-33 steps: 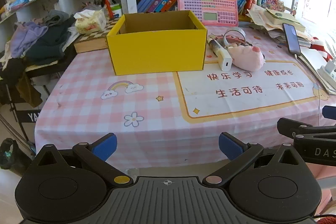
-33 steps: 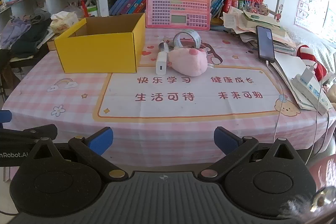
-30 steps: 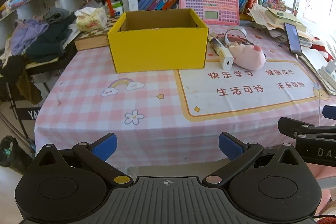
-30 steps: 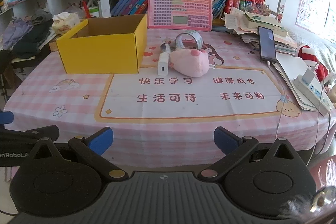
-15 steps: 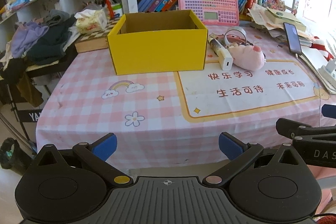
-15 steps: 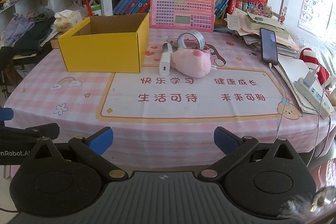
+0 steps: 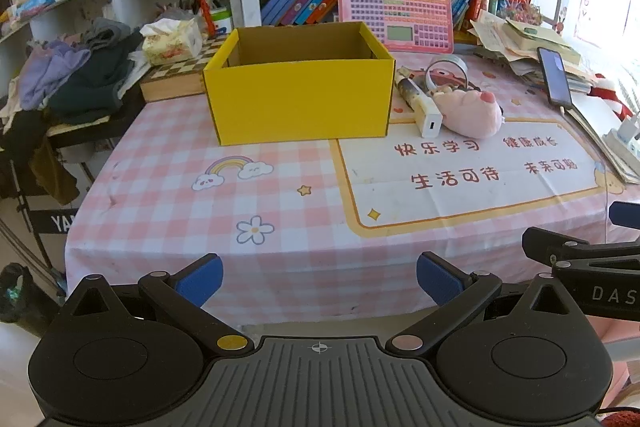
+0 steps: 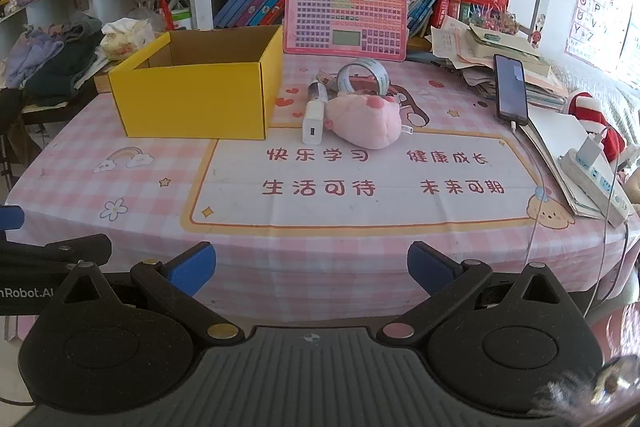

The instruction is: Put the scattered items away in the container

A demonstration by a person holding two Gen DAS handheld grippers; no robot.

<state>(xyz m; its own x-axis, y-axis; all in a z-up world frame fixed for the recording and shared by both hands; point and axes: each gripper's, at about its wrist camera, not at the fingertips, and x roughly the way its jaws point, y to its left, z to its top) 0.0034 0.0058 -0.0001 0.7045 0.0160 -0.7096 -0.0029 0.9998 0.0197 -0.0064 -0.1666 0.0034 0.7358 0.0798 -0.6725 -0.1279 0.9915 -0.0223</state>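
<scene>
An open yellow cardboard box (image 7: pixel 300 103) (image 8: pixel 192 99) stands on the pink checked tablecloth (image 7: pixel 168 195). Right of it lie a pink plush toy (image 7: pixel 468 113) (image 8: pixel 366 121), a white charger block (image 7: pixel 430 123) (image 8: pixel 312 125), a tube (image 7: pixel 410 93) behind the charger, and a clear tape roll (image 7: pixel 446 71) (image 8: pixel 362 75). My left gripper (image 7: pixel 319 279) is open and empty at the table's near edge. My right gripper (image 8: pixel 311 267) is open and empty, also at the near edge, far from the items.
A pink keyboard toy (image 8: pixel 346 19) leans on the bookshelf behind. A phone (image 8: pixel 510 89), papers and a power strip (image 8: pixel 596 179) crowd the right side. Clothes (image 7: pixel 80 75) and a tissue box (image 7: pixel 172 41) sit at the left. My right gripper shows in the left view (image 7: pixel 588 263).
Both grippers have drifted slightly forward toward the table; the items and box look a little nearer. Nothing was grasped or moved.
</scene>
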